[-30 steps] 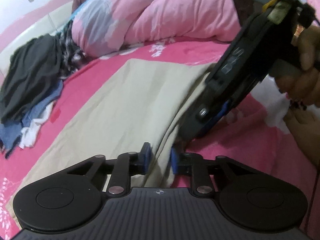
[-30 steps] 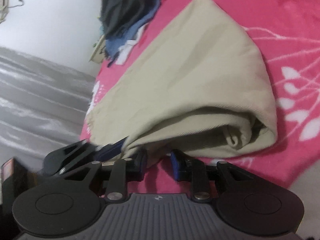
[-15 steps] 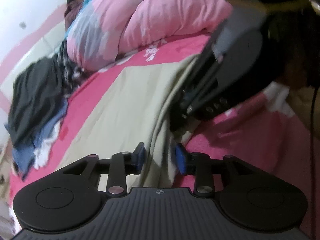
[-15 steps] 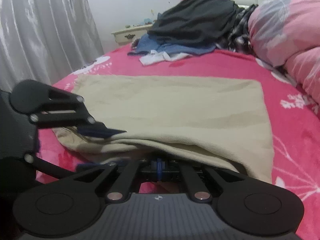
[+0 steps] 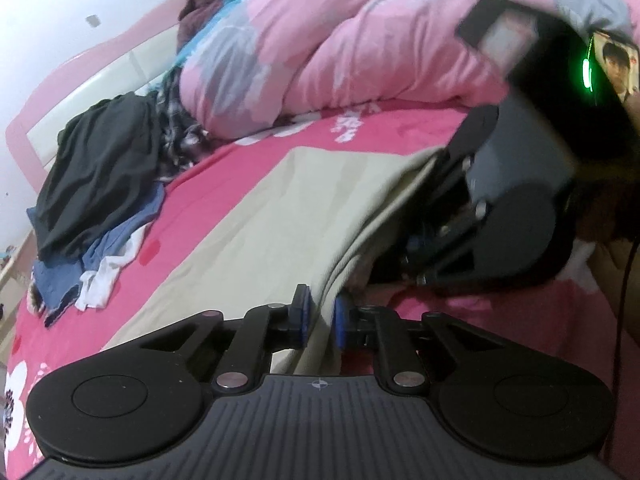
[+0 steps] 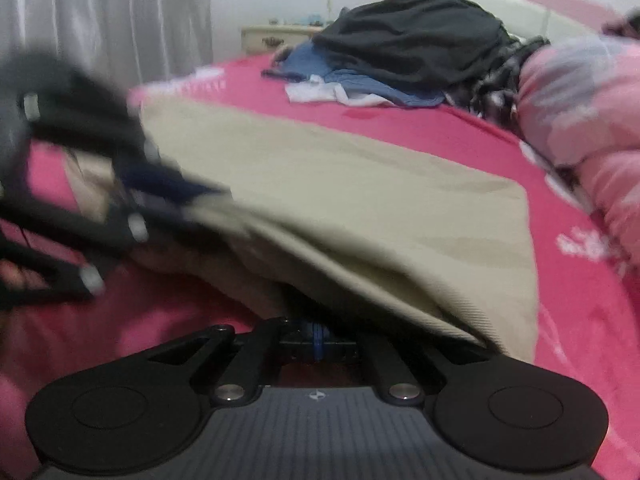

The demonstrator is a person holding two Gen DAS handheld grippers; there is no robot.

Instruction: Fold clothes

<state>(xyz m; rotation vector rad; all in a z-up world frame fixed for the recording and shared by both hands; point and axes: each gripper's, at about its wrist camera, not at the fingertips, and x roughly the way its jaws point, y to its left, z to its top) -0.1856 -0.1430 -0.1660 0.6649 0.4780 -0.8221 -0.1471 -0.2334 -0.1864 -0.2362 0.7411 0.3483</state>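
Beige garment [image 5: 256,216] lies ahead of both grippers on the pink bedsheet [image 5: 224,160]; left gripper [image 5: 319,316] just closed, pinching its near edge, right gripper [image 6: 316,338] clamped under its fold. No readable writing.

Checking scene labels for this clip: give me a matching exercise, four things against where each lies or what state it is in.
Things:
1. beige cloth garment
2. dark grey garment
3. pink patterned quilt
4. right gripper

Places or states:
A. bunched up at the far side of the bed
B. jaws shut on fabric
C. topping the heap of clothes by the headboard
D. spread on the pink sheet, near edge lifted

Pairs: 1-D, 2-C, 3-A, 4-B
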